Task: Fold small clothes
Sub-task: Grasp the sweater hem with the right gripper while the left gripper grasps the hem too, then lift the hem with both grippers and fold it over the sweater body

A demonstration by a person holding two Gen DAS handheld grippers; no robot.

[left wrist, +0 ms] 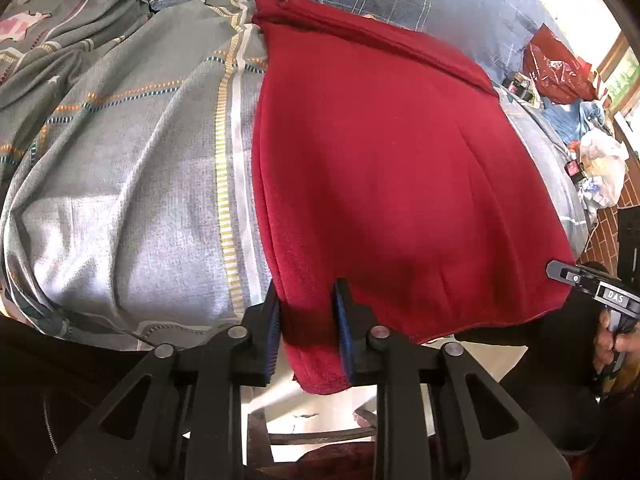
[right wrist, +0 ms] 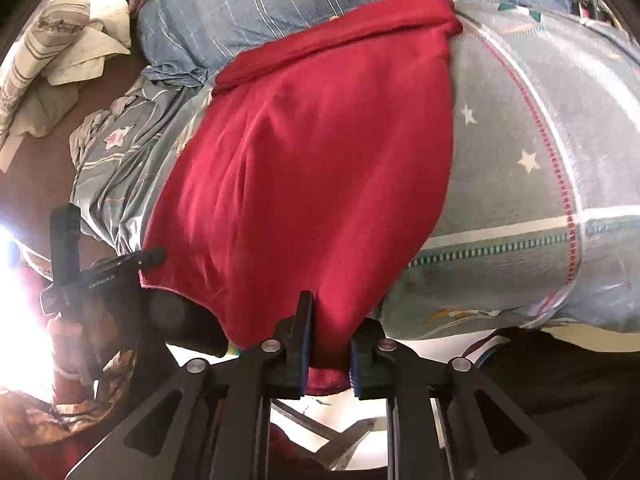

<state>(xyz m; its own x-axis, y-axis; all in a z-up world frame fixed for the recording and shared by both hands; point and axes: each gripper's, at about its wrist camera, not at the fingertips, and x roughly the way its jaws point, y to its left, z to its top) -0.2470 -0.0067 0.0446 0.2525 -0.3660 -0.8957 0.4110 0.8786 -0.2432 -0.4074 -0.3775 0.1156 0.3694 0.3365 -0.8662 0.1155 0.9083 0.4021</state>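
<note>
My left tool (left wrist: 306,320) and right tool (right wrist: 328,340) are each pinching the red garment (left wrist: 380,160); the right tool is reading "DAS".

Red garment (left wrist: 380,168): soft matt knit cloth, faintly fuzzy, stitched hem.
Bedsheet (left wrist: 132,184): thin woven cloth, grey, printed stripes, creased, slight sheen.
Left gripper (left wrist: 306,320): matt black plastic, blue ribbed pads, dull metal pins.
Right gripper (right wrist: 329,344): the same finish.
Red bag (left wrist: 560,68), upper right: glossy crinkled plastic.
</note>
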